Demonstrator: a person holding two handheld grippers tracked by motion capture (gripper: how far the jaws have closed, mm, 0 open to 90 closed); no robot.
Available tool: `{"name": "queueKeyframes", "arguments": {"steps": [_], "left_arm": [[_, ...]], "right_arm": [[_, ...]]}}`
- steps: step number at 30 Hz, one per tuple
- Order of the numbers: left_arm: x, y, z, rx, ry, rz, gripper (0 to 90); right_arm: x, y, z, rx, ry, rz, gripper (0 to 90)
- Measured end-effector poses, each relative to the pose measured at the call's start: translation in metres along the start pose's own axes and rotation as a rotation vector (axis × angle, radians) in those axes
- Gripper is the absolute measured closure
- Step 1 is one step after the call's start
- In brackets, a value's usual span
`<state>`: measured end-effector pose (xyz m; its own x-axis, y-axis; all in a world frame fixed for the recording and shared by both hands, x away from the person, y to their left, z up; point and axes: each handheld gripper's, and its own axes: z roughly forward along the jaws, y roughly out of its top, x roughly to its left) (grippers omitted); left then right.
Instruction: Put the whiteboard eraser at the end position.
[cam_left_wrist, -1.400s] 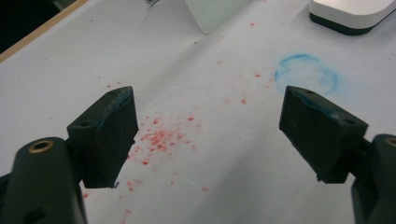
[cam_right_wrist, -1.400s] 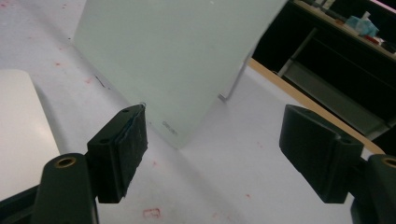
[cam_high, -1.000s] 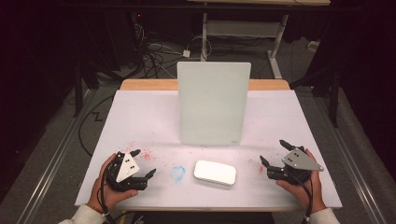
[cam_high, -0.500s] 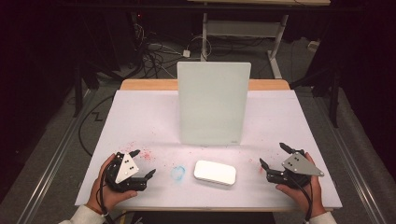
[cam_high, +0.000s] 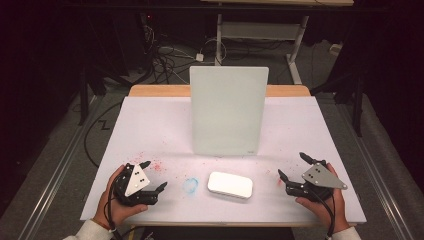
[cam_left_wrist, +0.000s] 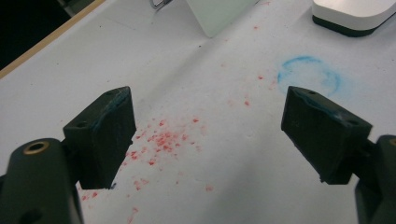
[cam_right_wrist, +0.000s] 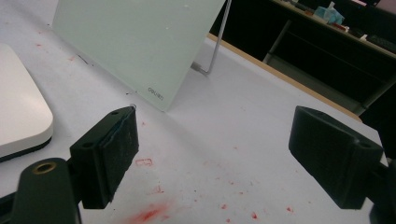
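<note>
An upright pale green-white board (cam_high: 229, 111) stands on its wire stand mid-table. In front of it lies a flat white eraser block (cam_high: 230, 184), beside a faint blue ring mark (cam_high: 190, 185). My left gripper (cam_high: 154, 175) rests near the front left, held in a hand, open and empty. Its jaws frame red specks on the sheet (cam_left_wrist: 210, 135), with the blue ring (cam_left_wrist: 308, 77) and the eraser (cam_left_wrist: 352, 14) beyond. My right gripper (cam_high: 292, 165) sits front right, open and empty. In its own view (cam_right_wrist: 215, 154) it faces the board (cam_right_wrist: 135, 42), with the eraser (cam_right_wrist: 18, 116) at left.
A white sheet covers the table (cam_high: 150, 125), stained with red specks (cam_high: 159, 166) near the left gripper and a red smear (cam_right_wrist: 149, 213) near the right. The wooden table edge (cam_high: 160, 91) shows at the back. Cables and dark floor surround the table.
The right gripper has drifted slightly toward the front edge. The left gripper, the eraser and the board have stayed put.
</note>
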<state>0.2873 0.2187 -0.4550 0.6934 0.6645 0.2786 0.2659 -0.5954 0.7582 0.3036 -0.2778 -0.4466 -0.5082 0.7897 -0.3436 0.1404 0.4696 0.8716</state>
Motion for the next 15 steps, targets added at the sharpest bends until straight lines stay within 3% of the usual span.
{"name": "queueKeyframes", "arguments": {"steps": [15], "left_arm": [[0.0018, 0.0007, 0.0031, 0.007, -0.009, 0.005, 17.1]], "right_arm": [[0.0019, -0.0018, 0.0041, 0.019, 0.013, -0.017, 16.4]]}}
